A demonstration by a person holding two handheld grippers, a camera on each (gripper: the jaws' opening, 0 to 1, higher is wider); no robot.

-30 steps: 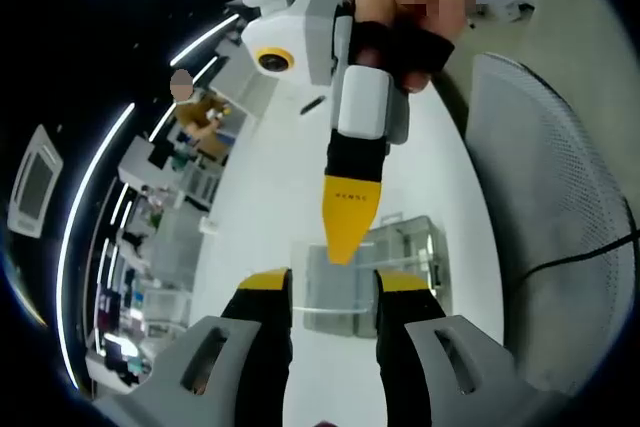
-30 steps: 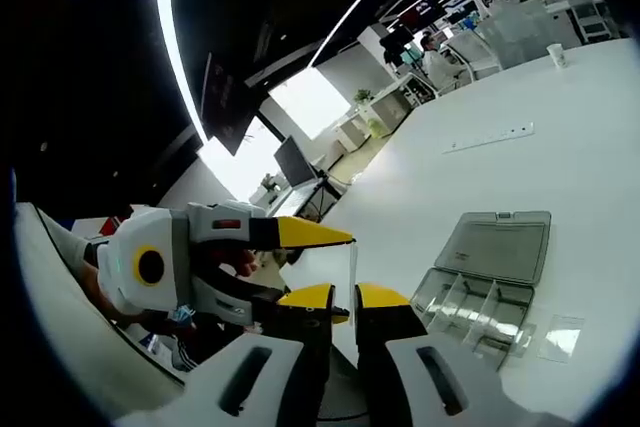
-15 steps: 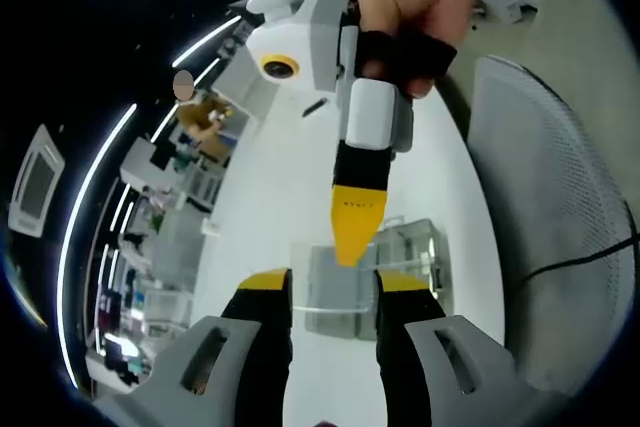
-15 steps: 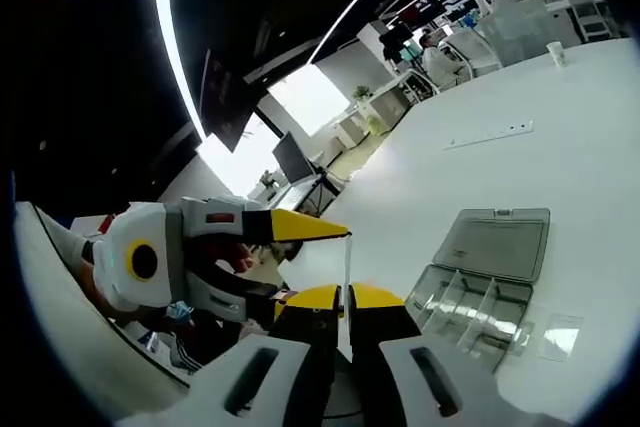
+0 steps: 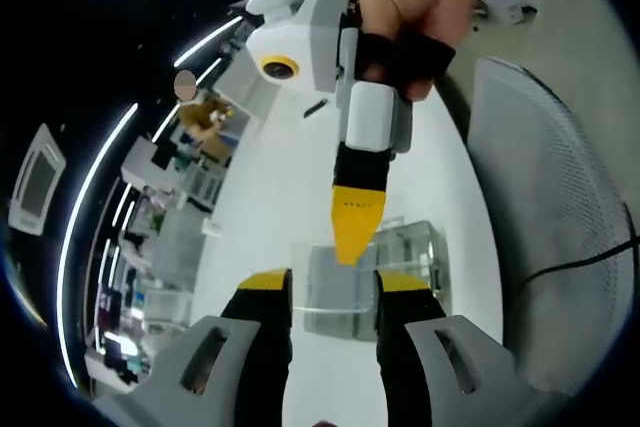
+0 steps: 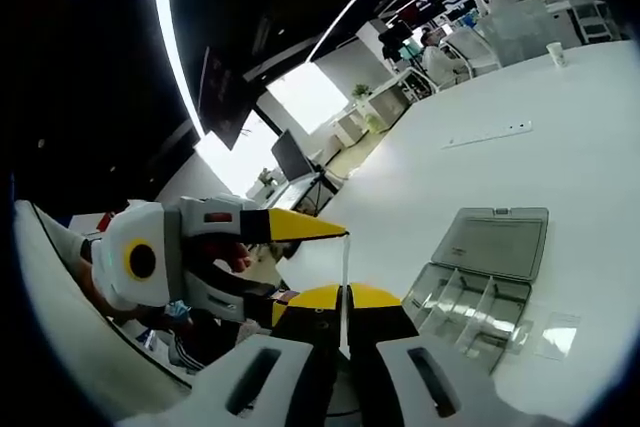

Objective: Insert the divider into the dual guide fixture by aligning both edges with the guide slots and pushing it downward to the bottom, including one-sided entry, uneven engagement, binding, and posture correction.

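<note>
A thin clear divider point(image 5: 335, 292) hangs in the air, spanning the gap between my left gripper's point(image 5: 335, 285) yellow-tipped jaws, which are shut on its two side edges. My right gripper point(image 5: 349, 247) comes down from above, held by a hand, and pinches the divider's top edge. In the right gripper view the divider point(image 6: 345, 259) shows edge-on as a thin line, with my right gripper point(image 6: 343, 299) shut on its faces. My left gripper point(image 6: 318, 265) reaches in from the left there. The clear compartment box point(image 6: 478, 297) lies on the white table, its lid point(image 6: 500, 241) open.
A grey mesh chair back point(image 5: 560, 247) stands right of the table. On the white table point(image 6: 560, 147) lie a long white strip point(image 6: 488, 137), a paper cup point(image 6: 556, 52) and a small clear piece point(image 6: 560, 335). People sit at desks far behind.
My right gripper's jaws have shut from a small gap onto the divider. The left gripper still holds it, and both have barely shifted.
</note>
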